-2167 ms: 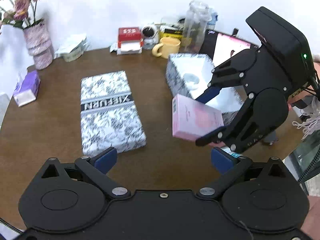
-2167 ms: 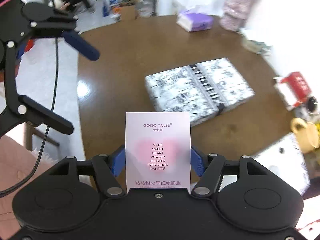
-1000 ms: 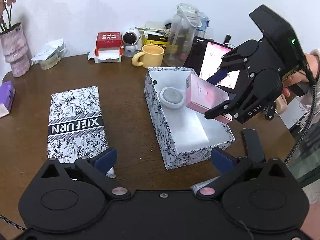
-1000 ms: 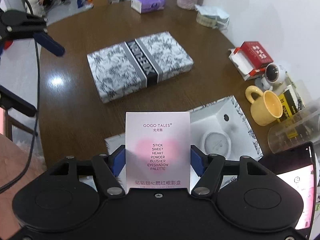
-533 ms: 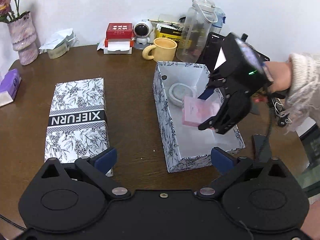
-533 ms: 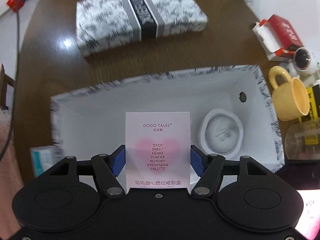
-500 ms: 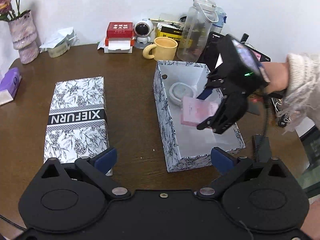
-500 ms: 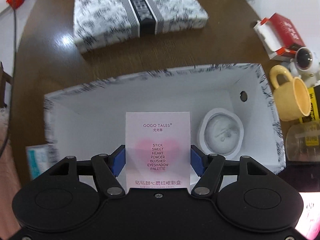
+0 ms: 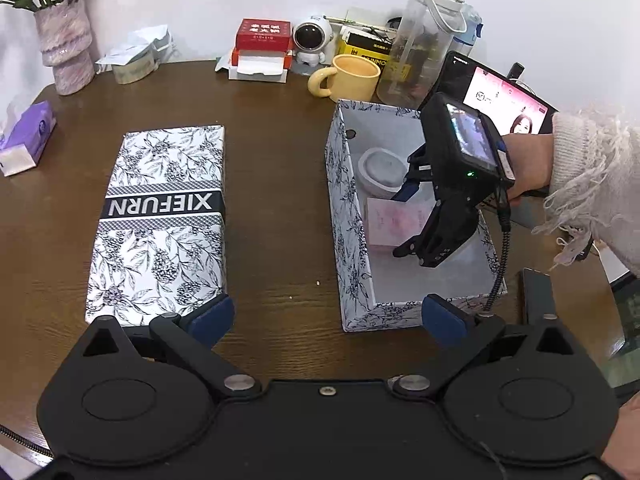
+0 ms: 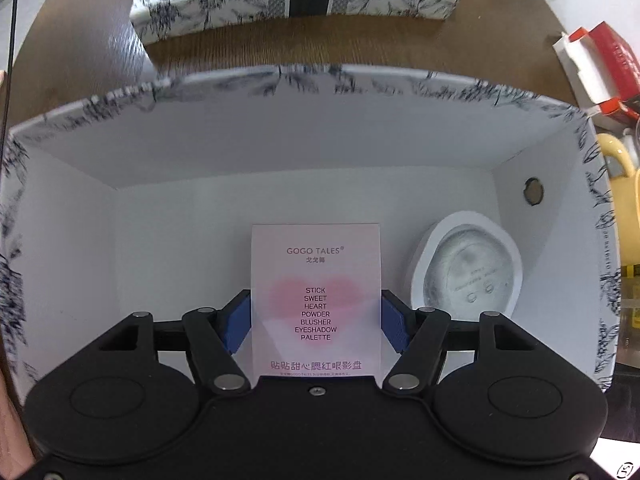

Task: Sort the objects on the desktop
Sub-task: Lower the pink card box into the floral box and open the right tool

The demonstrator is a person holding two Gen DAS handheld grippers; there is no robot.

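My right gripper (image 9: 400,224) reaches down into the open floral-patterned box (image 9: 348,216) and is shut on a pink palette box (image 9: 396,220). In the right wrist view the pink palette box (image 10: 316,296) sits between the blue pads (image 10: 236,320) of the right gripper (image 10: 316,320), low inside the white interior of the floral box (image 10: 280,140). A white round case (image 10: 468,272) lies just right of it, the same white round case (image 9: 380,168) sitting at the box's far end. My left gripper (image 9: 328,316) hangs open and empty in front of the box.
The box's lid (image 9: 160,220) lies flat on the left of the brown table. Along the wall stand a yellow mug (image 9: 352,78), a clear bottle (image 9: 424,40), a lit tablet (image 9: 504,96), a red box (image 9: 262,40) and a vase (image 9: 66,44). A purple tissue pack (image 9: 28,136) lies far left.
The right gripper has carried the pink palette box over the open box and lowered it deep inside, beside the white round case. The left gripper has stayed open.
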